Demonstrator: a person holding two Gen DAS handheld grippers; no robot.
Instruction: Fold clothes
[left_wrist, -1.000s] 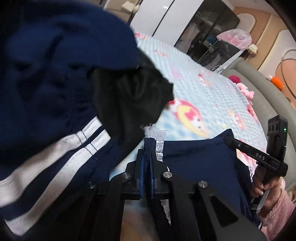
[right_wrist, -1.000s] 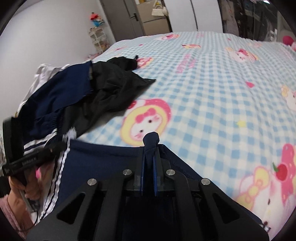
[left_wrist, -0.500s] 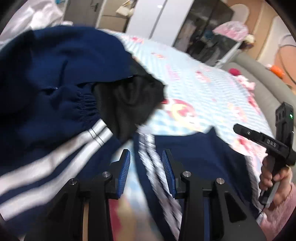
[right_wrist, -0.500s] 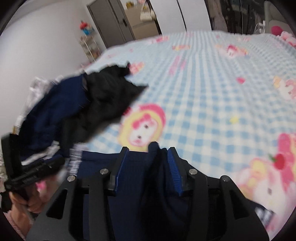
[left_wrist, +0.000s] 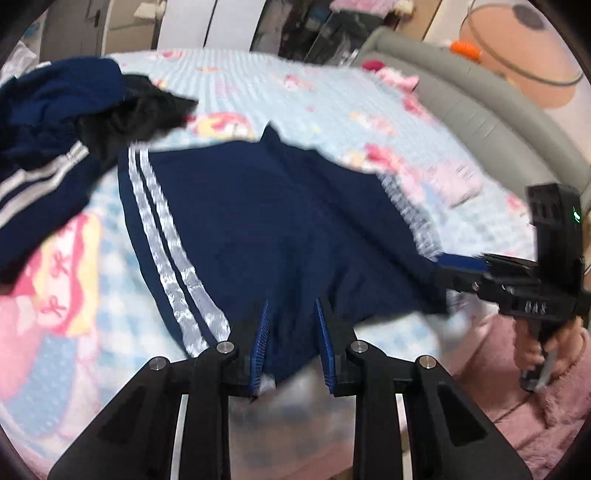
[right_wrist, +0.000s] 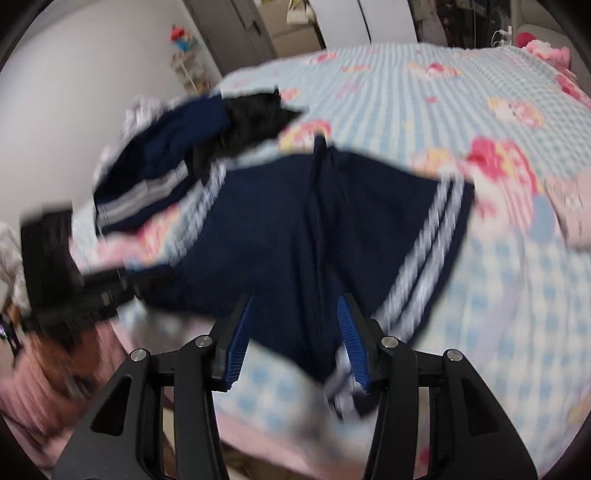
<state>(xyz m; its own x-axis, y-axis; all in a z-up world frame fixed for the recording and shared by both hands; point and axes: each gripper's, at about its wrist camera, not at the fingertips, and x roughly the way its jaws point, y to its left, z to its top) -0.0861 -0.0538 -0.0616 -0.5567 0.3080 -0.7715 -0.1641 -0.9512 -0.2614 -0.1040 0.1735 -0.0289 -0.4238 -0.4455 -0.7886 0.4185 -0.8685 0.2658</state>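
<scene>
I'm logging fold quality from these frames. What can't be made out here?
- Navy shorts near hem: left wrist view, hidden behind left gripper.
- Shorts' right stripes: right wrist view, motion-blurred.
- Clothes pile: both views, blurred; garment count unclear.
- Right gripper tips in left wrist view: smeared.

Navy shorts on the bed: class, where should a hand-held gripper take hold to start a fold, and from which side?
Grip the navy shorts at a near corner of the hem, on the striped edge, coming in low from the near side of the bed. The shorts lie spread flat, so only an edge offers a pinchable lip, and that one is closest.
</scene>
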